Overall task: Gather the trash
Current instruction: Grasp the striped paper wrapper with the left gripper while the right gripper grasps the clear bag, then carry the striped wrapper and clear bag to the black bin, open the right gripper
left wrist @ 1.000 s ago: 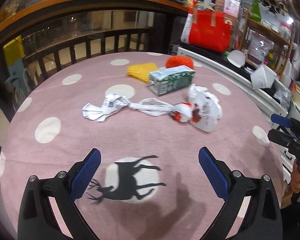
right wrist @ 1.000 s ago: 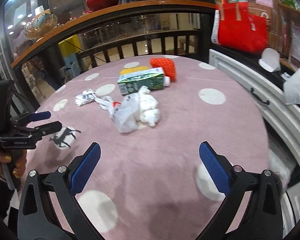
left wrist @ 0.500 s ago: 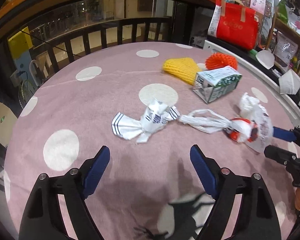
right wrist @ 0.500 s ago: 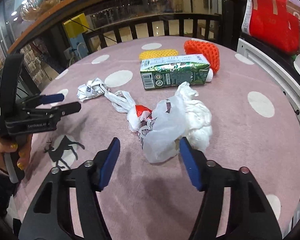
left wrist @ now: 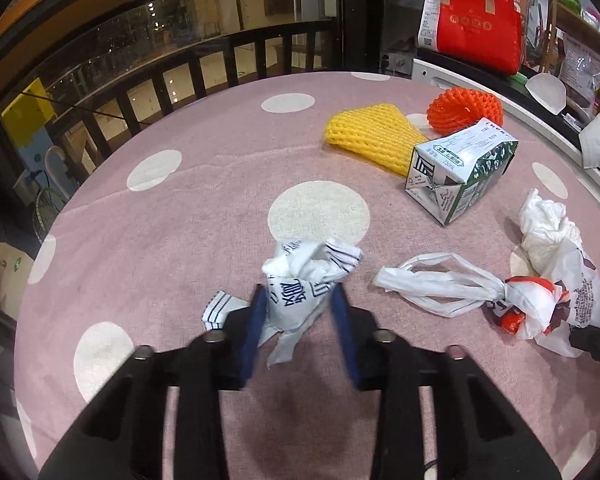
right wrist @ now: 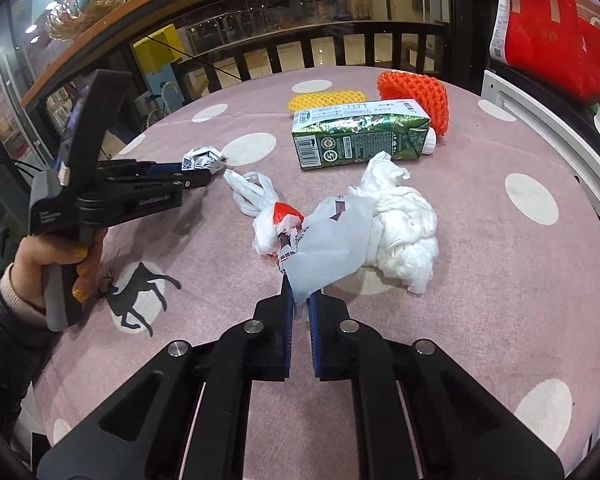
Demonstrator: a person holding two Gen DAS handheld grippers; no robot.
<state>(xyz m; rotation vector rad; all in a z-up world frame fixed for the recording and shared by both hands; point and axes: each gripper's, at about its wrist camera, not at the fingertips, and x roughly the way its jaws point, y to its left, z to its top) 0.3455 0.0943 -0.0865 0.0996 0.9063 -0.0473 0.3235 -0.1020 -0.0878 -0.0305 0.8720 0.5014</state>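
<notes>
My left gripper is shut on a crumpled white striped wrapper on the pink dotted tablecloth; it shows from the side in the right wrist view. My right gripper is shut on the edge of a white plastic bag with red print, beside a wad of white tissue. The bag also shows at the right of the left wrist view. A green and white milk carton lies behind it.
A yellow foam fruit net and an orange one lie at the far side. A red bag stands on a white cabinet to the right. A dark wooden railing runs behind the round table.
Both grippers moved forward and closed: the left on the striped wrapper, the right on the edge of the plastic bag.
</notes>
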